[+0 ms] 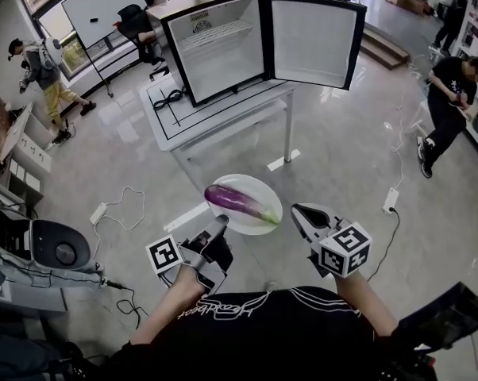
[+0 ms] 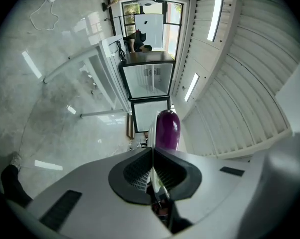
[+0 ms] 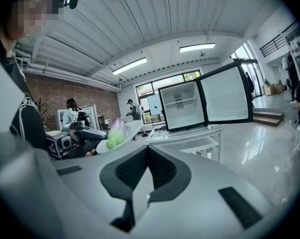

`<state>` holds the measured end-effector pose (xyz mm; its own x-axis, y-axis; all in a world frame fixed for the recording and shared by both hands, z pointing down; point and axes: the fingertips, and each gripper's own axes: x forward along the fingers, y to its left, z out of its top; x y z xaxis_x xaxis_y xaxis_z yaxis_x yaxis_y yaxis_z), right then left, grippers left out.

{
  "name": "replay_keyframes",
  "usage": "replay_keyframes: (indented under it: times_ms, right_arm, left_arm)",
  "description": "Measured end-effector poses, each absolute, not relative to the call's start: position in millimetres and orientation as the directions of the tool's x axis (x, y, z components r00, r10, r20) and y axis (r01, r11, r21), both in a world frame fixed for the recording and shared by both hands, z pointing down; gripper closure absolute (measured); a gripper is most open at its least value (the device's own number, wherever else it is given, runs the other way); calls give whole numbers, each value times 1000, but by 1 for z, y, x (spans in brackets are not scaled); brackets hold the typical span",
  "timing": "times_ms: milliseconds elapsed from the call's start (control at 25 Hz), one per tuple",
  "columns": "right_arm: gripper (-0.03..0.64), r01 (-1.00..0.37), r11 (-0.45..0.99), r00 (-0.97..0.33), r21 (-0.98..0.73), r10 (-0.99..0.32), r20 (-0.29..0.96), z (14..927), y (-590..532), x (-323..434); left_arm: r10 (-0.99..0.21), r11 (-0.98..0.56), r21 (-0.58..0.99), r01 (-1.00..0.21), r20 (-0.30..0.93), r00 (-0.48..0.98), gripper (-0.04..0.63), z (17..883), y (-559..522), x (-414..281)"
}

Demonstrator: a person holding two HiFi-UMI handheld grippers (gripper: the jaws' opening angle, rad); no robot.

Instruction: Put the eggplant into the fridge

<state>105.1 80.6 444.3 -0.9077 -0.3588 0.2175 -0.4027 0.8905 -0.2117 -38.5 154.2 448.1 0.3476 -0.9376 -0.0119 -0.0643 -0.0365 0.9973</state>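
Note:
A purple eggplant (image 1: 237, 202) with a green cap lies on a white plate (image 1: 259, 187) that is carried in the air in front of me. My left gripper (image 1: 221, 223) is shut on the plate's near-left rim. The left gripper view shows the eggplant (image 2: 167, 128) just past the pads. My right gripper (image 1: 296, 211) is close beside the plate's right rim with its jaws together. Whether it touches the rim I cannot tell. The small fridge (image 1: 223, 50) stands on a white table (image 1: 183, 129) ahead with its door (image 1: 312, 42) swung wide, and its inside is empty. It also shows in the right gripper view as the fridge (image 3: 182, 106).
Cables and a power strip (image 1: 98, 212) lie on the floor at the left. A machine with a round lid (image 1: 60, 248) stands at my left. One person stands at the far left (image 1: 42, 78) and another at the right (image 1: 449, 101). A black cord (image 1: 169, 98) lies on the table.

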Motion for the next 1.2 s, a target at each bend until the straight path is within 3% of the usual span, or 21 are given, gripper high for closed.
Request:
replay_keyframes:
  times_ms: [320, 1200]
  right_arm:
    - [611, -406, 890, -908, -206, -368, 200, 437, 3, 121]
    - [611, -400, 898, -914, -182, -375, 157, 430, -18, 124]
  left_arm:
    - [-932, -54, 995, -82, -21, 362, 575, 438, 71, -22]
    - [-941, -66, 993, -101, -28, 337, 575, 437, 59, -23]
